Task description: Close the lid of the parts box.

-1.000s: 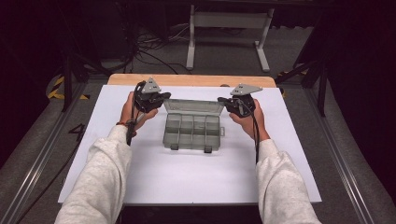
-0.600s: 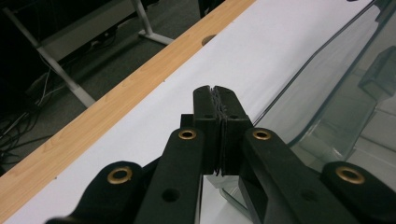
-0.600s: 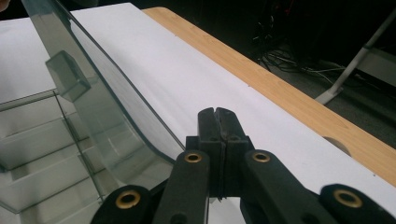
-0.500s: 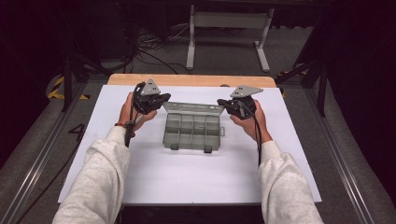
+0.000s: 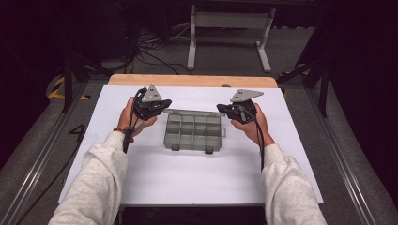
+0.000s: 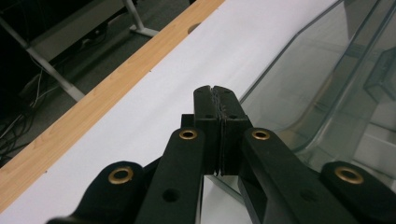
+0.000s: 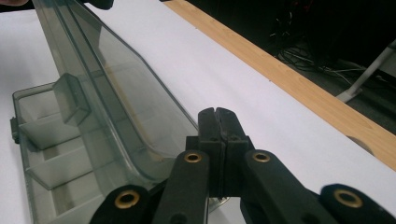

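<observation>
Flanking a clear compartment box (image 5: 193,132) at mid-counter (image 5: 187,178), long axis crosswise. Its lid (image 6: 317,79) stands raised along the far edge. Left gripper (image 5: 162,104) sits at the lid's left corner, right gripper (image 5: 222,109) at its right, about equally near. Both sets of fingers pressed together, empty. Nothing obstructs.

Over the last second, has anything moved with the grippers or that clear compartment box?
Nothing visibly changed. The left gripper and the right gripper sit shut at the two back corners of the clear compartment box, whose lid stands open on the white table cover, just as they did before.
</observation>
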{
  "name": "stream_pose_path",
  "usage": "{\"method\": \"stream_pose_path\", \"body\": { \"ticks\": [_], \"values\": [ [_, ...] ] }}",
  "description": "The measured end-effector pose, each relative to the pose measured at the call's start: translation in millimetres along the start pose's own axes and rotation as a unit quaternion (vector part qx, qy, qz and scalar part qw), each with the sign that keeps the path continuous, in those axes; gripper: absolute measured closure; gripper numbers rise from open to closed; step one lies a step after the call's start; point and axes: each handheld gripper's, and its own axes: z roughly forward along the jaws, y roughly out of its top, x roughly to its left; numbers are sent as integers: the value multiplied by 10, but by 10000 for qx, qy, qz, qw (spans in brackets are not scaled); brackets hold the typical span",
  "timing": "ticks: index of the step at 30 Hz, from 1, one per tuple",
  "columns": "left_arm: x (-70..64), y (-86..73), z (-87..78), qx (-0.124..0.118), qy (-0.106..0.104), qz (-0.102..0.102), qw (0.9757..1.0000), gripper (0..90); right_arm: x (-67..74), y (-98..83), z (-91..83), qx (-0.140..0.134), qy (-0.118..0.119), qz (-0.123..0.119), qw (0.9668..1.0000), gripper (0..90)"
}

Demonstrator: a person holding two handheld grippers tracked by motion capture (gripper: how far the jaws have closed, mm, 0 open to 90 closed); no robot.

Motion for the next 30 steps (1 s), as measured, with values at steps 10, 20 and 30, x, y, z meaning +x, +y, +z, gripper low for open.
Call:
{"method": "stream_pose_path", "body": {
  "ticks": [10,20,30],
  "values": [
    [-149,-38,4,75,-194,207,9996,890,87,-57,-40,74,177,-64,9998,900],
    [-250,-111,30,193,-269,309,9990,892,172,-143,-56,250,305,-62,9992,900],
    [-369,-256,86,375,-346,415,9978,893,295,-283,-45,407,320,-115,9986,900]
  ]
}}
